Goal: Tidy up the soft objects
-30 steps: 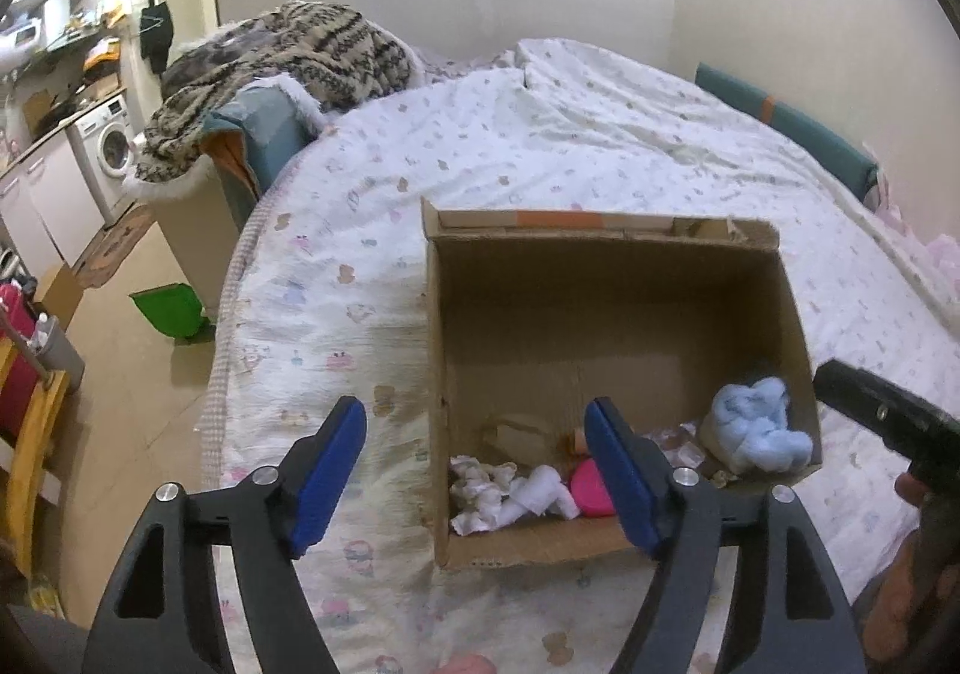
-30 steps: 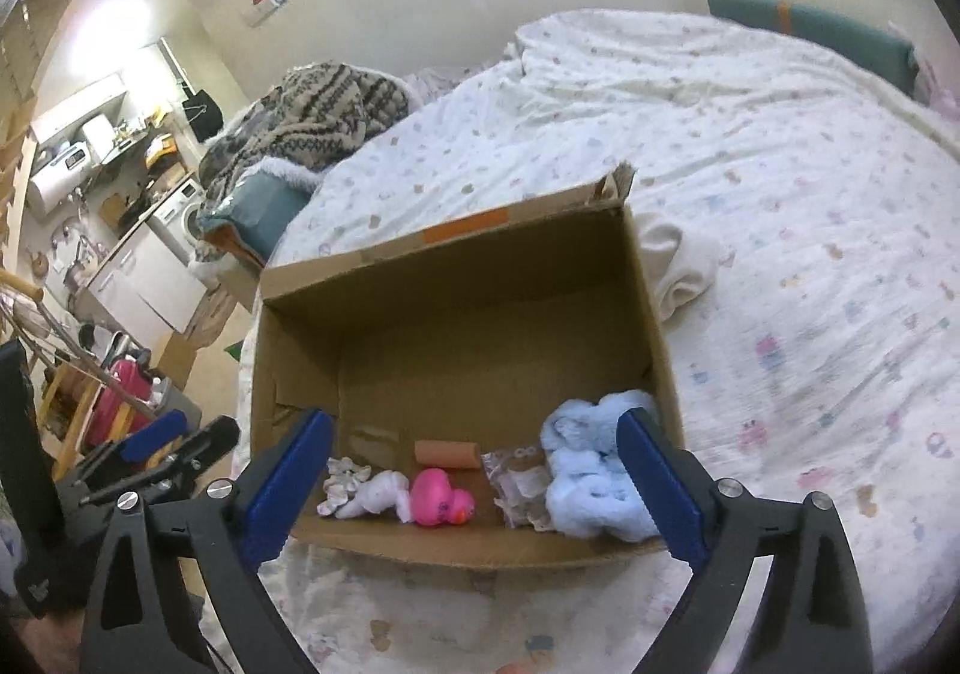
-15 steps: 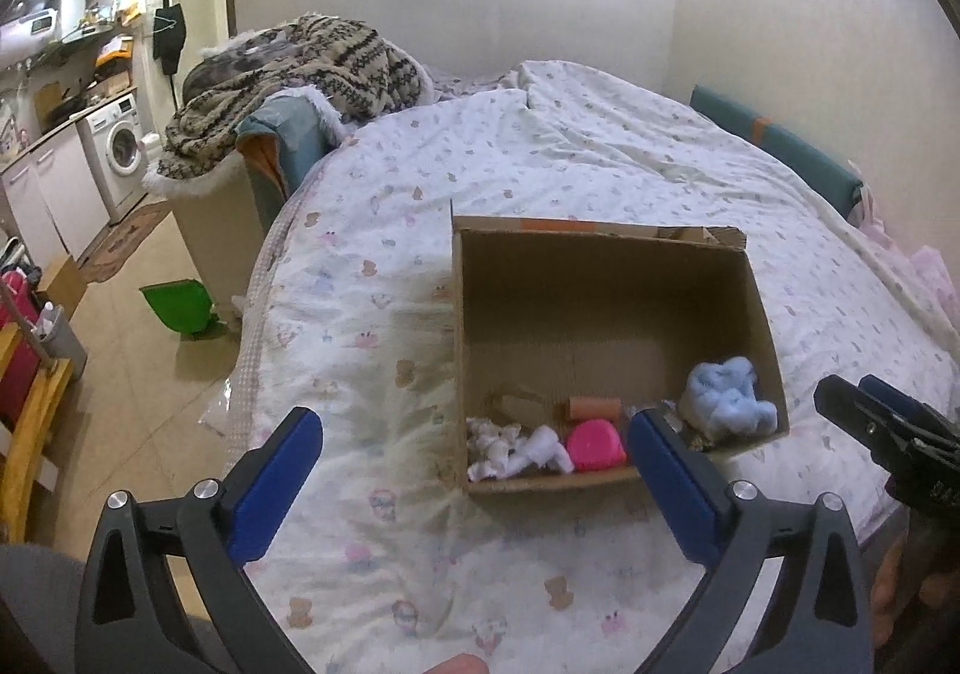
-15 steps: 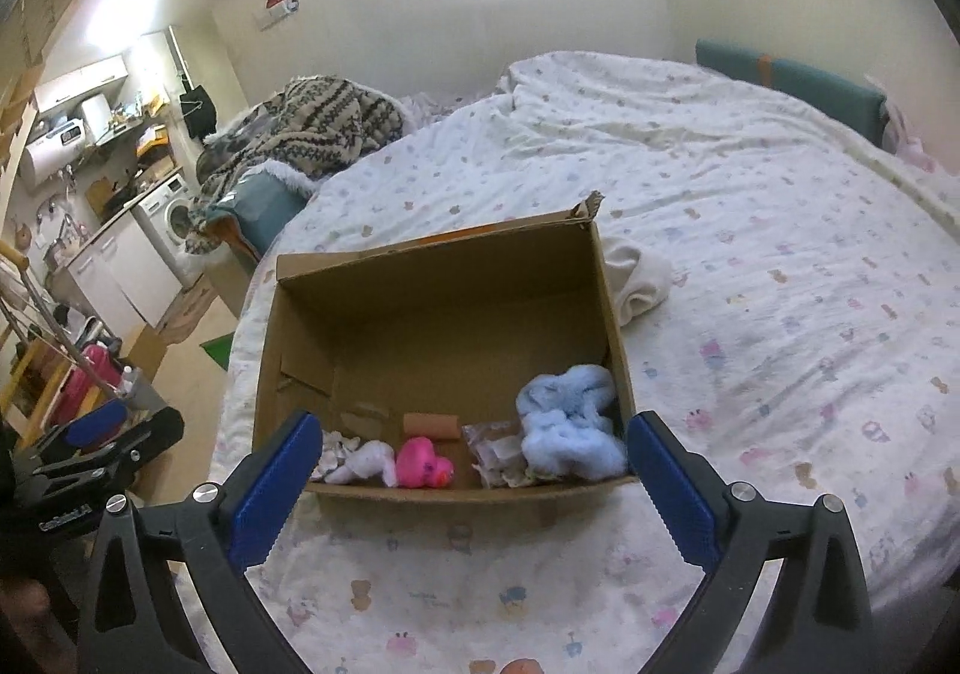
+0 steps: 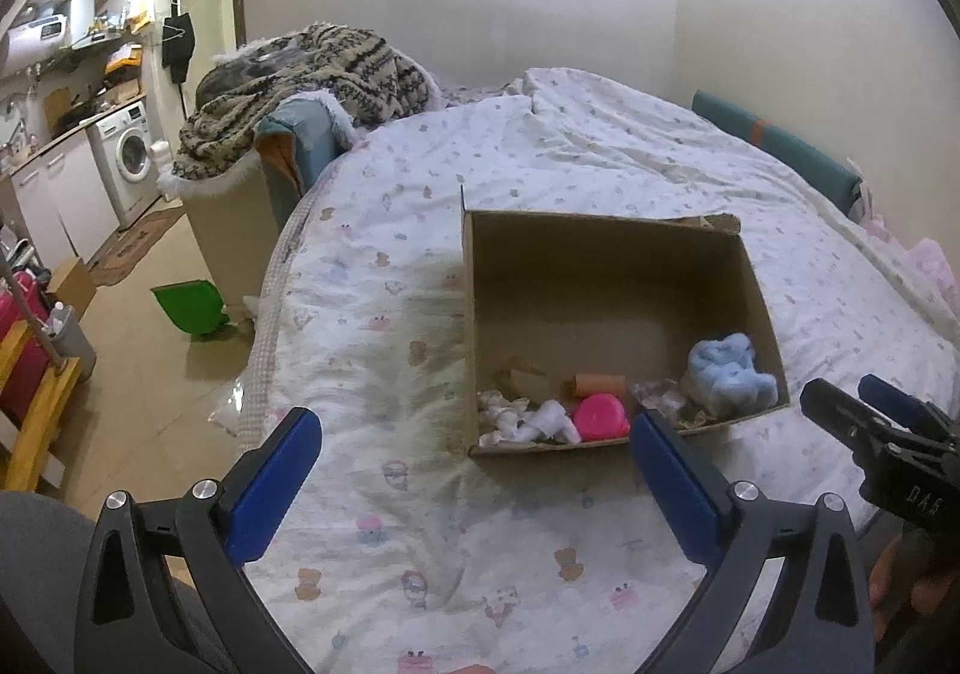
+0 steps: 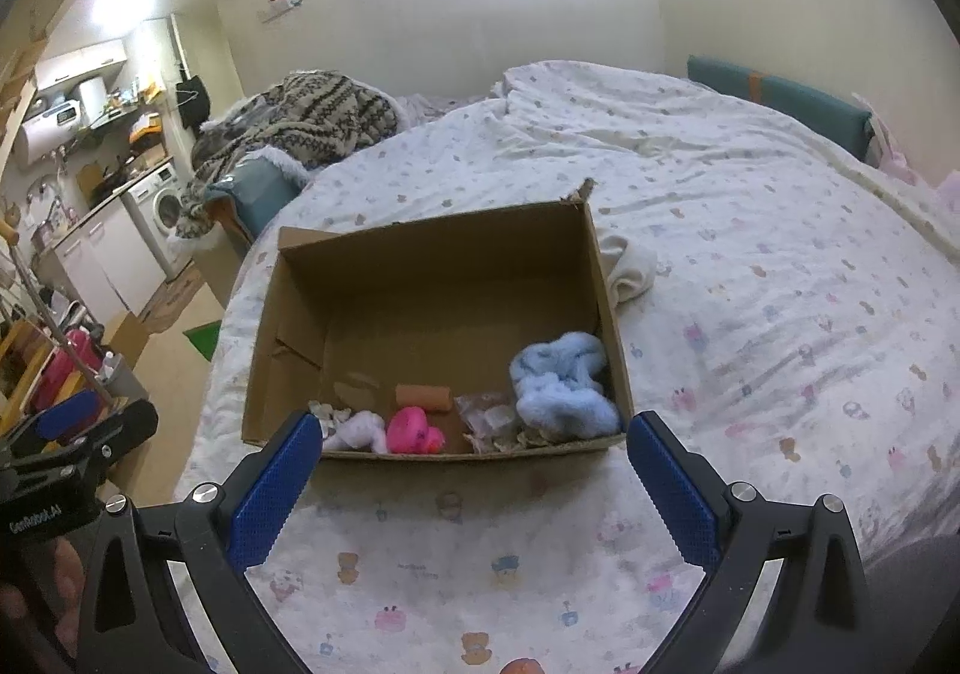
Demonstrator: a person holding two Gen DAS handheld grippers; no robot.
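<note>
A wide bed under a pale sheet printed with small cartoon animals fills most of the room. Off its far left corner a heap of patterned knit blanket lies over a chair, and beyond that a washing machine sits under a counter. A green dustpan rests on the floor beside the bed's left edge.

Near the bed's front edge stands an open cardboard box. All the soft things are bunched along its near wall: a fluffy light-blue plush in the right-hand corner, a crumpled clear wrapper just beside it, a pink rubber duck about midway, a small orange roll just behind the duck, and a white plush toward the left corner. A cream cloth lies on the sheet touching the box's right wall outside.

Both tools hang over the front edge of the bed, clear of the box. The left gripper has its blue fingers spread wide with only sheet between them. The right gripper is likewise spread wide and holds nothing.
</note>
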